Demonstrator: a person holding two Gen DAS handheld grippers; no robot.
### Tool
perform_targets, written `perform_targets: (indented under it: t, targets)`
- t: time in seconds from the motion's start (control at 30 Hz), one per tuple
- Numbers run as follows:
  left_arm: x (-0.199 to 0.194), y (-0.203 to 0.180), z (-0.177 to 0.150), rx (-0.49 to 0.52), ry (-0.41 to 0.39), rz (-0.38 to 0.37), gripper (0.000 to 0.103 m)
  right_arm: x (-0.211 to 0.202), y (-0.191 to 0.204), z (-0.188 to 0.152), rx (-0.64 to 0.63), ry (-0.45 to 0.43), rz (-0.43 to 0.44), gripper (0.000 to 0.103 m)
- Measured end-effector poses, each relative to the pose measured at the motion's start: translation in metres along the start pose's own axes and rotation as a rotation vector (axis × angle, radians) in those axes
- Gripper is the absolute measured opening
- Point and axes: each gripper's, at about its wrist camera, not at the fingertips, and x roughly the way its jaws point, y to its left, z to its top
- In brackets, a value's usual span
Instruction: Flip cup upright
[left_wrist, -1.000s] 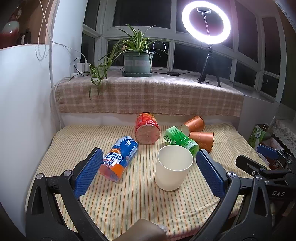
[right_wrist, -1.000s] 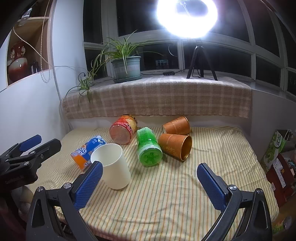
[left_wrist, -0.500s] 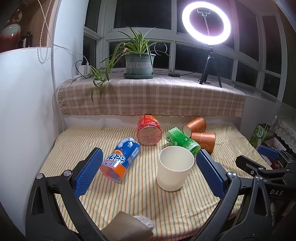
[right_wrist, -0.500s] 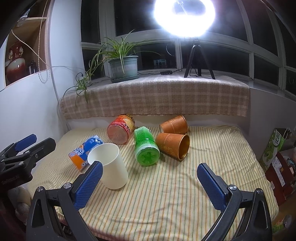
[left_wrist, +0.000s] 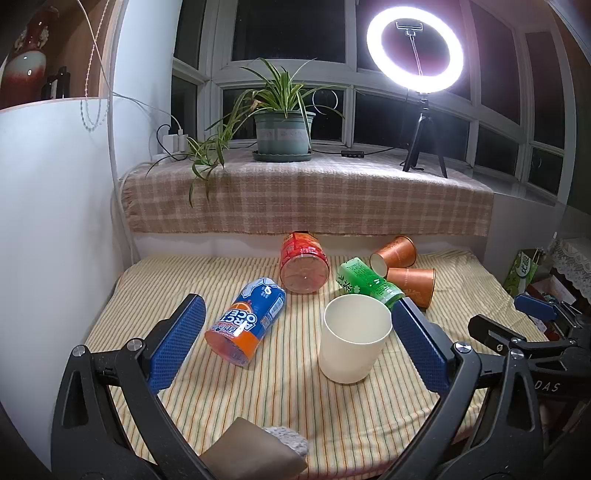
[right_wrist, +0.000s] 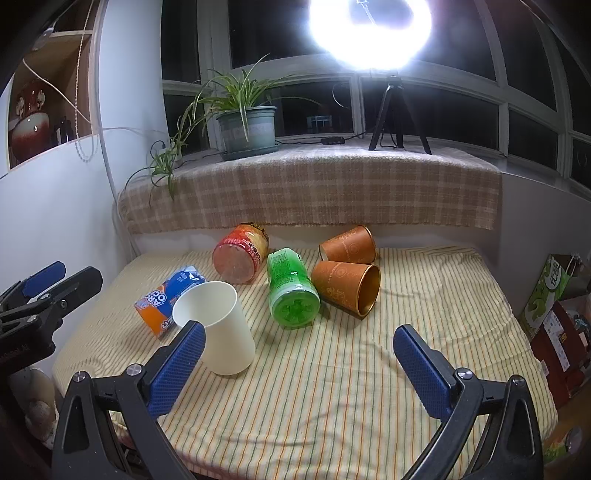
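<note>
item: white cup (left_wrist: 354, 339), upright on striped cloth (left_wrist: 295, 406), beside green bottle (left_wrist: 369, 282). left gripper (left_wrist: 295, 339) and right gripper (right_wrist: 295, 363): both spread wide, empty. risk: a passing finger tips cup against bottle.

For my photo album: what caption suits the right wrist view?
Open right gripper facing an upright white cup among toppled cups.

So the cup (left_wrist: 354, 339) is a plain cream-white paper-looking one, no print on it, wider at the open mouth than at the base. It's standing upright, mouth up, empty inside, near the front of the striped cloth (left_wrist: 288, 402), not touching anything around it.
</note>
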Motion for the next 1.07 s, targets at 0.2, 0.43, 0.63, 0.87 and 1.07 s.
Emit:
perform_targets:
  t: [0.2,0.43,0.63,0.87,1.07]
  targets:
    - [0.000,0.001,0.000,-0.001,-0.001,0.004,0.102,0.005,0.001,-0.001,-0.004,0.008,0.002,0.103]
    - [0.001,0.005,0.001,-0.003,0.000,0.008,0.102,0.008,0.003,-0.001,-0.012,0.016,0.004,0.103]
    - [0.002,0.009,0.002,-0.004,-0.004,0.012,0.102,0.010,0.004,0.000,-0.017,0.018,0.005,0.103]
    - [0.002,0.010,0.003,0.002,-0.013,0.022,0.102,0.012,0.007,0.000,-0.024,0.025,0.009,0.103]
    - [0.001,0.009,0.003,0.003,-0.015,0.025,0.102,0.014,0.008,-0.001,-0.025,0.031,0.009,0.103]
